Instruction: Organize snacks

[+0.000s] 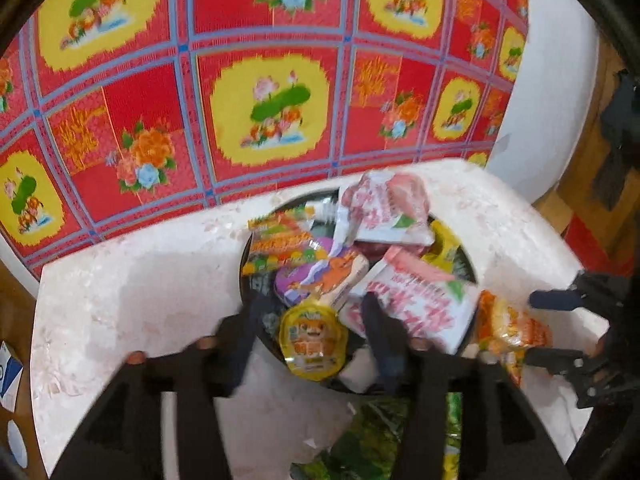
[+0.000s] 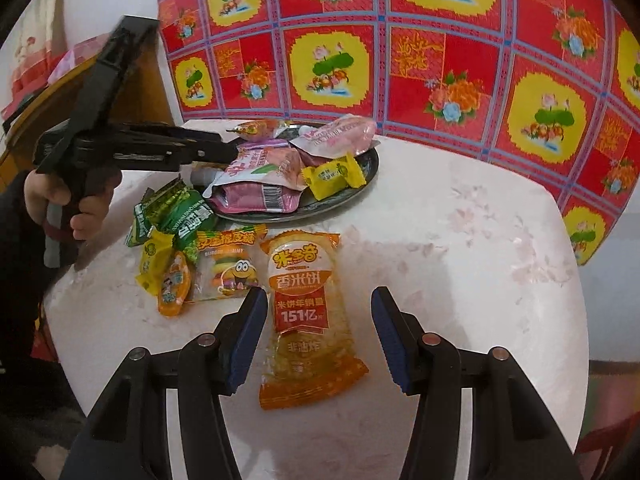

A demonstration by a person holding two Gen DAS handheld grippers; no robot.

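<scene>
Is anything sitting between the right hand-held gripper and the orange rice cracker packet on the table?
Nothing visible. The right hand-held gripper hangs open with the rice cracker packet lying flat between its fingers; the nearest other snack, the burger gummy packet, lies off to the side.

The dark tray (image 1: pixel 256 288) is viewed steeply and closely from the left wrist; from the right (further back) it (image 2: pixel 360 184) is shared.

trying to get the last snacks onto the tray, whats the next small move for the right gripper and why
Probably lower the right gripper and close it on the orange rice cracker packet. Its jaws are open with the packet lying flat on the table between them, not yet pinched. The tray behind already holds several snacks, and the left gripper is open over it, holding nothing.
</scene>
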